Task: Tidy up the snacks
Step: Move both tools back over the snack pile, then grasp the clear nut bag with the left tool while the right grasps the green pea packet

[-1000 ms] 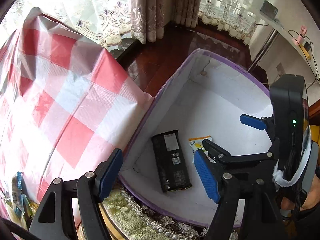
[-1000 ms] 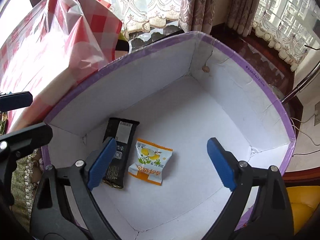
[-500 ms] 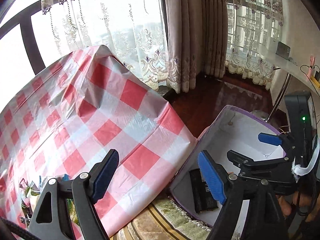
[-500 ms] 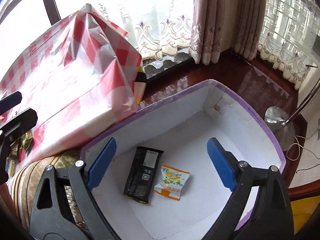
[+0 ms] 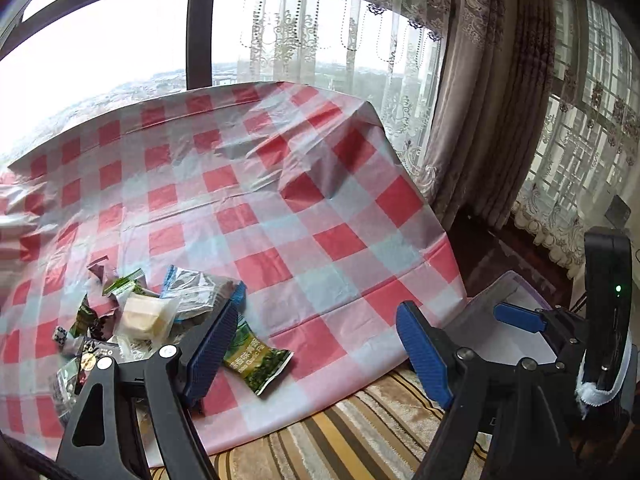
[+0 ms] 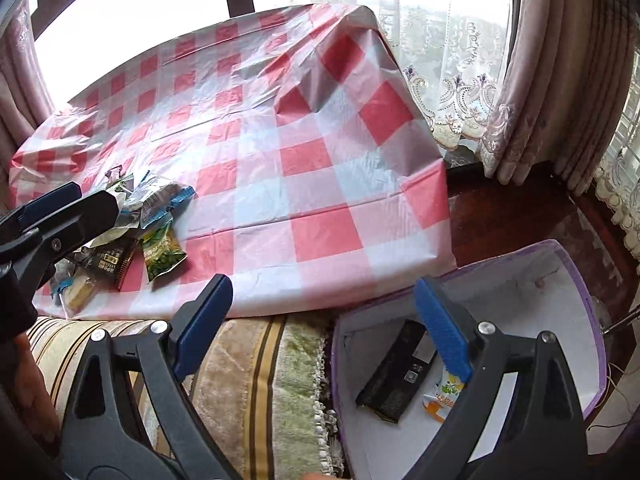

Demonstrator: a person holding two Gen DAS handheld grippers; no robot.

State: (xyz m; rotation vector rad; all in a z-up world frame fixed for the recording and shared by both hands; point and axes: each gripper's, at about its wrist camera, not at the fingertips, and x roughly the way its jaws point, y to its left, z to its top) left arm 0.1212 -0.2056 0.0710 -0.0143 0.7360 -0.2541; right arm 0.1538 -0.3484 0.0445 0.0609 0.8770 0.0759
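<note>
Nearest to us, our left hand-held gripper (image 5: 316, 354) is released, its blue pads spread wide with nothing between them, hovering over the near edge of the red-and-white checked cloth (image 5: 320, 216) that covers the tabletop. Our right hand-held gripper (image 6: 324, 328) is likewise released and bare, poised above the striped, fringed fabric (image 6: 256, 380) and the near wall of the purple-rimmed white box (image 6: 576, 280). Inside that box, on its floor, a black snack packet (image 6: 396, 376) lies just beside an orange-and-white snack packet (image 6: 440, 398), the latter partly hidden behind the right pad. Just beyond the left pad of our left gripper, a green snack packet (image 5: 258, 364) lies flat on the cloth, and past it sits a loose pile of snack packets (image 5: 140, 312), a pale wrapped piece among them. Farther off, the cloth rises to a creased back corner, and behind it hang lace curtains (image 5: 344, 40) before the window (image 5: 120, 40).
</note>
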